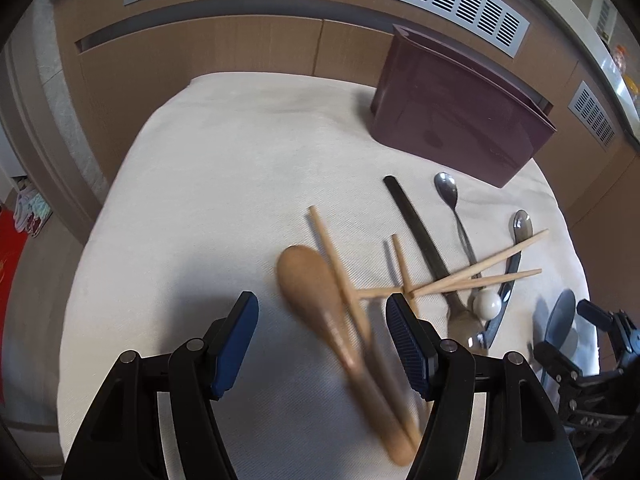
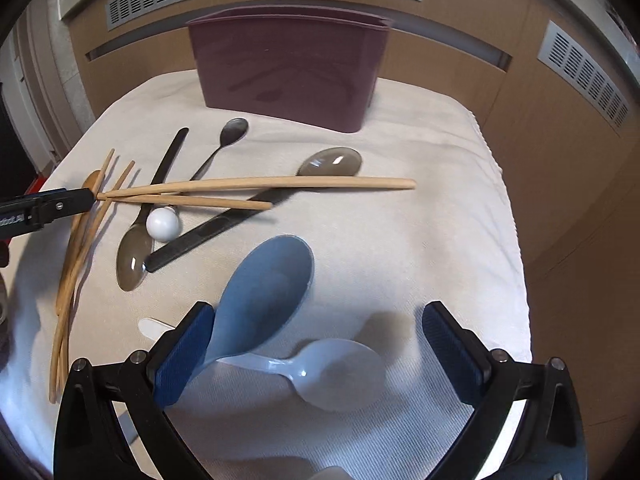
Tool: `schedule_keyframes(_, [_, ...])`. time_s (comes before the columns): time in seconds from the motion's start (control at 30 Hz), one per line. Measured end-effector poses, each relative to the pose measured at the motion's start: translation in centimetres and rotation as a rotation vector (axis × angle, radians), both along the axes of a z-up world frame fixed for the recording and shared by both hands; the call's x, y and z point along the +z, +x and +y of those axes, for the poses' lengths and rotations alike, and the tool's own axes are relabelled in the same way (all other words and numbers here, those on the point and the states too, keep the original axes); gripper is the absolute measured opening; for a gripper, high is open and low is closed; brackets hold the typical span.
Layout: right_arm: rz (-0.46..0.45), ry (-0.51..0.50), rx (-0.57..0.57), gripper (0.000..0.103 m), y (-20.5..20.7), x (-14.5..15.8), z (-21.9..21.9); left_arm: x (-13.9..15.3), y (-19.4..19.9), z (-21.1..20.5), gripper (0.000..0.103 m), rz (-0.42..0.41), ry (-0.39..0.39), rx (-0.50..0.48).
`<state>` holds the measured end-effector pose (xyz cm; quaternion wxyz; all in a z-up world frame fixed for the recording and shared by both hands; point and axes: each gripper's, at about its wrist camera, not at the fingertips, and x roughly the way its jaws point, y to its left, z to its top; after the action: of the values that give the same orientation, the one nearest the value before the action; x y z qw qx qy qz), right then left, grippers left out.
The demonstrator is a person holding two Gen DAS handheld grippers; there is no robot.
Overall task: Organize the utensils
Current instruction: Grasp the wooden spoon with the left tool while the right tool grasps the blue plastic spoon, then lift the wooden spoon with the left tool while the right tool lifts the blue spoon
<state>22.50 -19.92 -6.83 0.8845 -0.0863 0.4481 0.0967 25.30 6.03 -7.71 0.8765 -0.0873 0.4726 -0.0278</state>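
Through my left wrist camera, my left claw (image 1: 322,336) hangs with its blue pads (image 1: 236,344) wide apart over the cloth (image 1: 208,184). A wooden spoon (image 1: 320,300), blurred, lies between the pads, its bowl pointing away from me. Chopsticks (image 1: 476,270) cross over it and fan out to the right, over a black spatula (image 1: 416,228) and two metal spoons (image 1: 450,194). A white ball (image 1: 487,302) sits among them. The maroon bin (image 1: 456,120) stands at the far right of the cloth, well apart from the pile. My right claw (image 1: 592,320) shows at the right edge.

Through my right wrist camera, my right claw (image 2: 320,340) is also spread wide, gripping nothing. A blue spoon (image 2: 264,300) lies against its left pad (image 2: 184,356), and a white spoon (image 2: 332,372) lies between the pads, its handle under the blue one. Farther off, the chopsticks (image 2: 256,186) lie across the spatula (image 2: 208,236) beside the ball (image 2: 162,222). The bin (image 2: 288,64) stands upright at the far edge.
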Motion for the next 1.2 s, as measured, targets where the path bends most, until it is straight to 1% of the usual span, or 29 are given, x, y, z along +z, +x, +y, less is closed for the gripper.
schedule_keyframes(0.07, [-0.008,0.007,0.002,0.103,-0.1,0.2,-0.1,-0.1,0.6,-0.9,0.067,0.001,-0.019,-0.025])
schedule_keyframes(0.2, [-0.007,0.042,-0.002,0.103,0.1,0.3,0.0,0.3,0.9,-2.8,0.067,-0.012,-0.060,-0.109])
schedule_keyframes(0.27, [-0.020,0.066,-0.001,0.103,0.7,0.3,0.3,0.6,0.6,-3.6,0.067,-0.024,-0.045,-0.133])
schedule_keyframes(0.33, [-0.011,0.083,0.001,0.103,1.2,0.4,0.9,0.9,0.2,-3.8,0.067,-0.035,-0.011,-0.134])
schedule_keyframes(0.4, [-0.003,0.103,0.015,0.093,1.6,0.3,1.7,1.1,-0.1,-3.4,0.067,-0.037,0.016,-0.115])
schedule_keyframes(0.47, [0.020,0.105,0.040,0.067,2.0,0.1,2.5,1.2,-0.5,-2.5,0.067,-0.035,0.030,-0.081])
schedule_keyframes(0.53, [0.008,0.076,0.049,0.061,2.1,-0.1,3.1,1.3,-0.8,-1.3,0.067,-0.033,0.039,-0.048])
schedule_keyframes(0.57, [-0.003,0.064,0.058,0.051,2.0,0.0,3.3,1.2,-0.8,-0.8,0.067,-0.029,0.042,-0.034])
schedule_keyframes(0.6, [-0.008,0.059,0.074,0.043,1.9,0.0,3.4,1.1,-0.8,-0.3,0.067,-0.023,0.043,-0.019])
schedule_keyframes(0.63, [-0.008,0.056,0.093,0.031,1.7,0.2,3.5,0.9,-0.8,0.2,0.067,-0.016,0.042,-0.007])
schedule_keyframes(0.67, [-0.009,0.058,0.102,0.025,1.6,0.3,3.3,0.7,-0.7,0.6,0.067,-0.008,0.038,0.003])
schedule_keyframes(0.7, [-0.009,0.063,0.111,0.022,1.5,0.3,3.2,0.5,-0.6,0.8,0.067,0.000,0.034,0.011])
schedule_keyframes(0.77, [-0.013,0.063,0.110,0.020,1.4,0.4,2.6,0.3,-0.4,0.8,0.067,0.006,0.023,0.008])
schedule_keyframes(0.87, [-0.026,0.062,0.100,0.020,1.2,0.4,1.5,0.2,-0.1,-0.2,0.066,0.002,0.017,-0.028])
schedule_keyframes(0.9, [-0.029,0.063,0.098,0.020,1.1,0.4,1.1,0.1,0.0,-0.6,0.064,0.002,0.015,-0.042])
schedule_keyframes(0.93, [-0.032,0.063,0.098,0.020,1.0,0.4,0.8,0.1,0.2,-1.1,0.059,0.003,0.011,-0.061])
schedule_keyframes(0.97, [-0.036,0.063,0.097,0.020,1.0,0.4,0.5,0.1,0.4,-1.6,0.057,0.002,0.006,-0.077])
schedule_keyframes(1.03, [-0.047,0.063,0.096,0.021,0.8,0.3,0.2,0.0,0.8,-2.5,0.046,0.003,0.005,-0.110])
schedule_keyframes(1.1, [-0.051,0.065,0.100,0.021,0.7,0.2,-0.1,-0.1,1.2,-3.2,0.041,0.001,0.000,-0.133])
schedule_keyframes(1.2, [-0.046,0.071,0.108,0.021,0.7,-0.1,-0.2,0.1,1.5,-4.0,0.038,0.001,-0.064,-0.186])
